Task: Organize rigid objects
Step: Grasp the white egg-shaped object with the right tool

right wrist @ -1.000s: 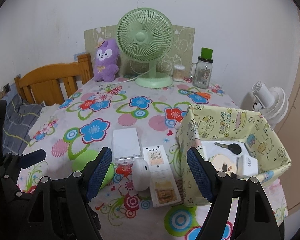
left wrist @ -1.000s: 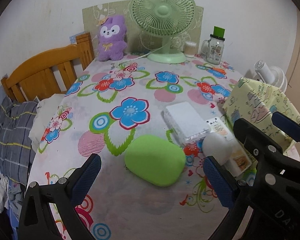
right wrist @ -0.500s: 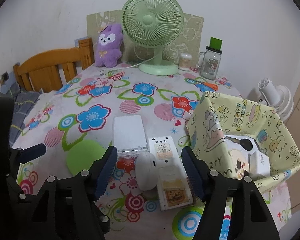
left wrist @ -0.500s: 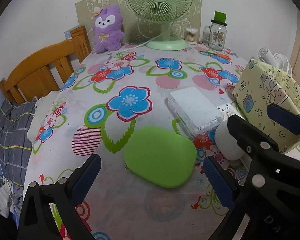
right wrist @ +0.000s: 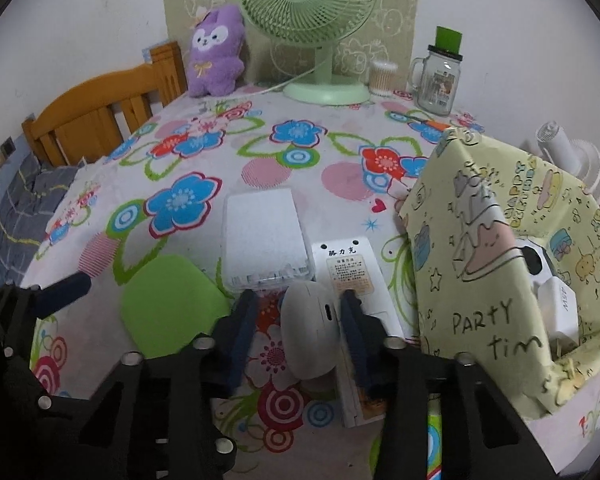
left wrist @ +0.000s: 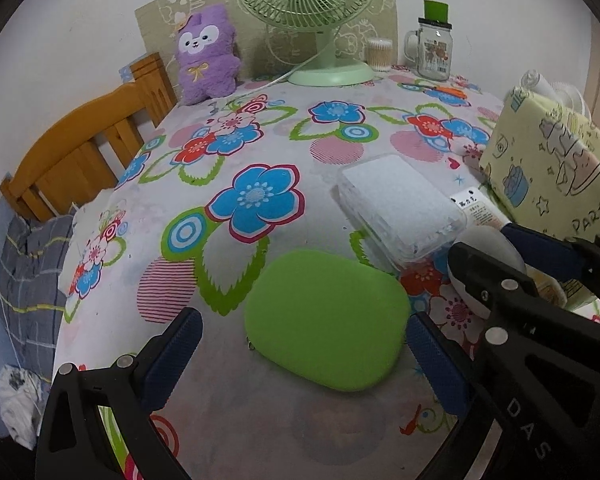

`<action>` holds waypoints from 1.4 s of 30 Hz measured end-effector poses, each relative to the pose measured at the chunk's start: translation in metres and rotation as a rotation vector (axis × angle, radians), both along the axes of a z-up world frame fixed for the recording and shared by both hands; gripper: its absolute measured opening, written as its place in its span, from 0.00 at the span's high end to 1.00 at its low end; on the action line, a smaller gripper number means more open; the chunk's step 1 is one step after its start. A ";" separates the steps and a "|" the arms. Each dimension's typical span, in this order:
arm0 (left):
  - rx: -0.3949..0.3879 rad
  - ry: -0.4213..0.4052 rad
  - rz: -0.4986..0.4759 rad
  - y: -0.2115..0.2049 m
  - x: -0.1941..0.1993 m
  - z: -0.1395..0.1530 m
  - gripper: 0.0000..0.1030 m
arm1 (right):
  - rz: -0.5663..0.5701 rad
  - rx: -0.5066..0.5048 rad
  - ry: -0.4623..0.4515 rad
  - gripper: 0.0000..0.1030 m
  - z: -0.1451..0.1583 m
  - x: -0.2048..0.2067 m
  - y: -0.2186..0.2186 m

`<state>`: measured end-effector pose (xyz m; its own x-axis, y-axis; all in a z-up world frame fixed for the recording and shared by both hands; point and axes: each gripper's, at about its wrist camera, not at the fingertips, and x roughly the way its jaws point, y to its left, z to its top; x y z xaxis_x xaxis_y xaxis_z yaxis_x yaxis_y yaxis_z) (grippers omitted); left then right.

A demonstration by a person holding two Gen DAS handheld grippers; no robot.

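Right gripper (right wrist: 300, 312) has dropped to tabletop (right wrist: 260, 148) since 1 s ago; jaws narrowed from wide to straddling white earbud case (right wrist: 310, 332), right pad touching, left pad just beside it. Case lies between green pouch (right wrist: 172, 304) and white card (right wrist: 352, 276). Grasp imminent; party box (right wrist: 480, 240) likely destination. Left gripper (left wrist: 300, 360) lower too, jaws wide apart around pouch, not touching.

Both grippers: black angular plastic frames, silver round screws, fingers (left wrist: 176, 344) faced with dark blue textured pads; white lettering "DAS" on one frame.
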<state>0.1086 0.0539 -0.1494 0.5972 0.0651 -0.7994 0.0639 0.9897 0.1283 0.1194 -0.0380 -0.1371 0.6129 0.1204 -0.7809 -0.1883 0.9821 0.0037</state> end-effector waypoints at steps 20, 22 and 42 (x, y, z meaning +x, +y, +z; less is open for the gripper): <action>-0.143 0.046 0.026 -0.013 0.041 0.003 0.00 | -0.035 -0.016 -0.067 0.76 0.026 0.024 -0.010; -0.157 0.053 0.032 -0.013 0.046 0.003 0.00 | -0.043 -0.010 -0.066 0.76 0.026 0.030 -0.012; -0.199 0.050 0.017 -0.029 0.064 -0.004 0.00 | -0.019 -0.013 -0.059 0.75 0.023 0.042 -0.026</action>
<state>0.1729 0.0245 -0.1533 0.5563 -0.0873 -0.8264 0.0480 0.9962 -0.0730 0.1613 -0.0640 -0.1136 0.6599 0.0987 -0.7448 -0.1691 0.9854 -0.0193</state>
